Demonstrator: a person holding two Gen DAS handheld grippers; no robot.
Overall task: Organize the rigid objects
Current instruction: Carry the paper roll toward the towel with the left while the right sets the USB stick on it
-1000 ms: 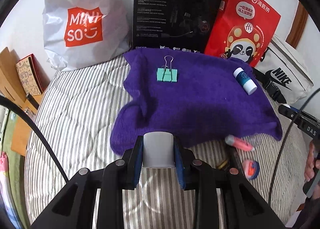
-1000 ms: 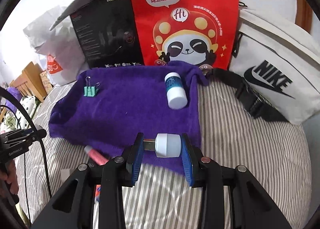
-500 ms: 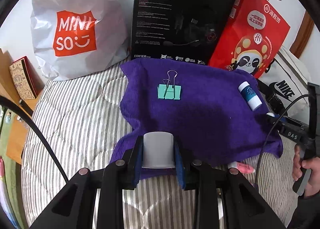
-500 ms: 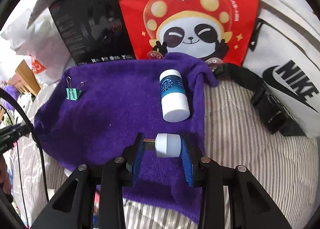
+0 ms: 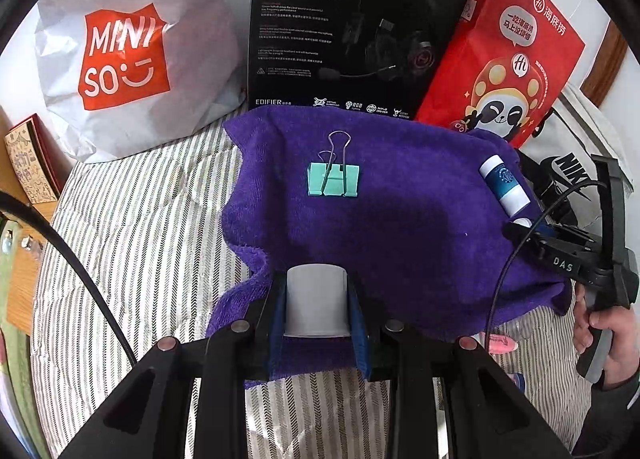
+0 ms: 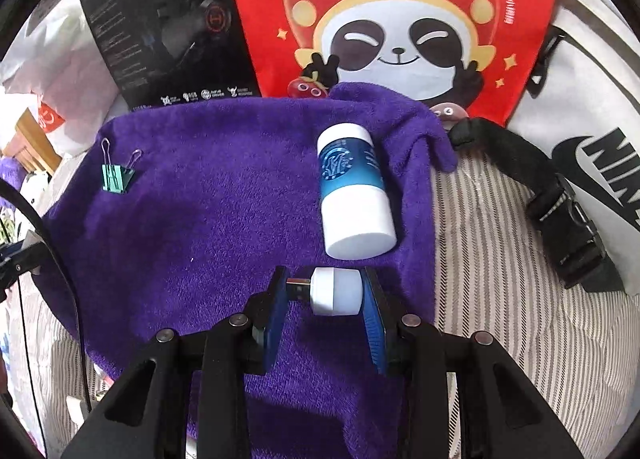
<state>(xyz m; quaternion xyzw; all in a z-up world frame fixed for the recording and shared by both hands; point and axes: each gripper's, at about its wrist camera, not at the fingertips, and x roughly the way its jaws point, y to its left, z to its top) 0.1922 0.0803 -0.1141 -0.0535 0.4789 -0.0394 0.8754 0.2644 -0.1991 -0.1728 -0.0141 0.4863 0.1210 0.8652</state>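
1. A white Miniso bag (image 5: 120,59) with an orange logo stands at the back left on the striped bed cover (image 5: 132,227).
2. A black headset box (image 5: 352,31) stands upright in the middle of the back, just beside the white bag.
3. A red paper bag (image 6: 392,19) with a panda picture leans at the right of the black box.
4. A white Nike bag (image 6: 592,147) lies at the far right, and its black strap with buckle (image 6: 560,211) lies on the striped cover.
5. A small patterned book (image 5: 26,163) stands at the left edge, beside wooden furniture.
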